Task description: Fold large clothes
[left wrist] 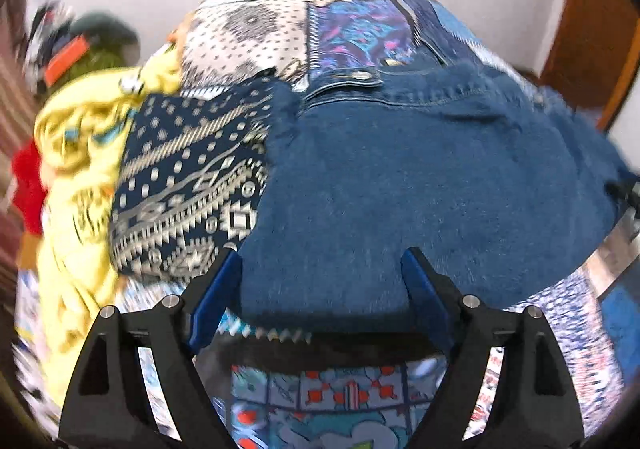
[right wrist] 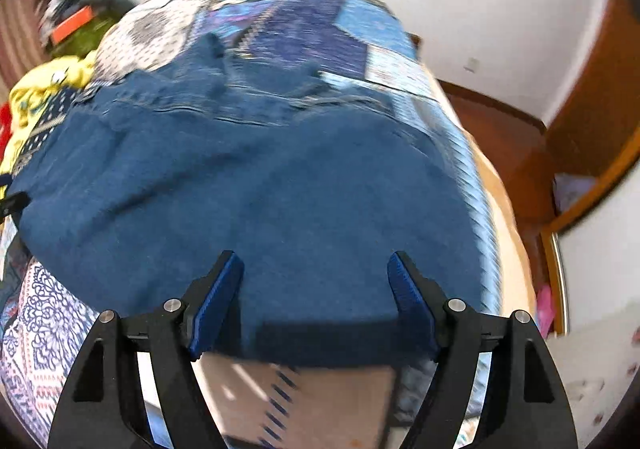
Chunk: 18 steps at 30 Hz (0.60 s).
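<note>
far left, a heap of other clothes (left wrist: 76,153), mostly yellow with some red, lies crumpled beside a navy patterned cloth (left wrist: 192,185). next comes the denim garment (left wrist: 420,177), spread flat on the bed (left wrist: 352,29) over its patchwork cover, the waistband and button toward the far side and the near edge hanging just at the front of the mattress.

the left tool (left wrist: 322,277) hovers over the left end of that near edge, its blue pads apart and nothing pinched between them; the denim sits in the gap but is not pressed. the right tool (right wrist: 316,277) stands the same way over the right part of the edge, pads apart, cloth between them but not clamped. beyond it the bed ends and a wooden wardrobe (right wrist: 592,97) stands against the white wall.

the fold looks barely begun: the garment is laid out and both tools seem set to take the near edge.

what could go wrong: the denim is thick, so a shallow bite may slip off as the edge is lifted. the left tool sits close to the patterned cloth, and a grab too far left could drag it into the fold. a grab too deep could catch the bed cover beneath. if the two tools pinch at uneven depths, the fold will come out skewed. both views are blurred, so the exact edge is hard to judge.
</note>
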Each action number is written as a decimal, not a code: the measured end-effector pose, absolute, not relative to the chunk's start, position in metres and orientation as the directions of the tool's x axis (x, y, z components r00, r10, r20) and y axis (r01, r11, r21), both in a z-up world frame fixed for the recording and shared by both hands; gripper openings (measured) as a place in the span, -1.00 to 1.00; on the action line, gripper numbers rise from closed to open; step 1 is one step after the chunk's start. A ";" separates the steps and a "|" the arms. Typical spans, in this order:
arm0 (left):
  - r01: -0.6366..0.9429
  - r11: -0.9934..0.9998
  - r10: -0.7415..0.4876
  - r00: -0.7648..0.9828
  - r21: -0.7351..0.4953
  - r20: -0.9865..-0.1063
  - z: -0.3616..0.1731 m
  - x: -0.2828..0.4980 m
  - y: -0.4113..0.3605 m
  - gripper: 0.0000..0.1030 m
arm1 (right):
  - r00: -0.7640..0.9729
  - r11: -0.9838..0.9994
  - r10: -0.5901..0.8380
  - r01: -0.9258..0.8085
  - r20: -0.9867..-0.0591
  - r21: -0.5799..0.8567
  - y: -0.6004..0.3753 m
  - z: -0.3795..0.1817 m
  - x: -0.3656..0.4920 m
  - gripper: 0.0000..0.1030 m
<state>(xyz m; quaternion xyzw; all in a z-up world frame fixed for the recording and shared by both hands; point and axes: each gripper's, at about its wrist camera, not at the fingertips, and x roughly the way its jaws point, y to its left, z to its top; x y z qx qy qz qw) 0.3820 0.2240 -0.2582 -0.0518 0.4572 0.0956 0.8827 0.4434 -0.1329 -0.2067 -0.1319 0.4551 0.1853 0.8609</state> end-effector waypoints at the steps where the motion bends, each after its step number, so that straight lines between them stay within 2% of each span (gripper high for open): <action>1: -0.233 0.972 0.112 0.566 -0.028 -0.817 -0.259 0.377 0.228 0.61 | 0.523 0.903 0.198 -0.427 -0.829 -0.053 -0.142 -0.205 0.442 0.43; 4: -0.281 0.959 0.139 0.559 -0.029 -0.818 -0.258 0.365 0.233 0.61 | 0.528 0.914 0.205 -0.404 -0.824 -0.031 -0.159 -0.202 0.437 0.43; 7: -0.332 0.943 0.182 0.537 -0.009 -0.824 -0.256 0.353 0.241 0.61 | 0.543 0.930 0.131 -0.358 -0.829 -0.088 -0.168 -0.205 0.434 0.46; 10: -0.372 0.928 0.181 0.530 -0.036 -0.828 -0.252 0.339 0.251 0.61 | 0.510 0.940 0.165 -0.341 -0.844 -0.023 -0.181 -0.207 0.434 0.50; 15: -0.416 0.896 0.104 0.540 -0.157 -0.835 -0.243 0.317 0.266 0.61 | 0.512 0.953 0.071 -0.289 -0.856 -0.094 -0.188 -0.207 0.430 0.50; 18: -0.404 0.878 0.015 0.558 -0.256 -0.830 -0.242 0.314 0.266 0.61 | 0.532 0.949 0.106 -0.306 -0.840 -0.074 -0.188 -0.196 0.422 0.50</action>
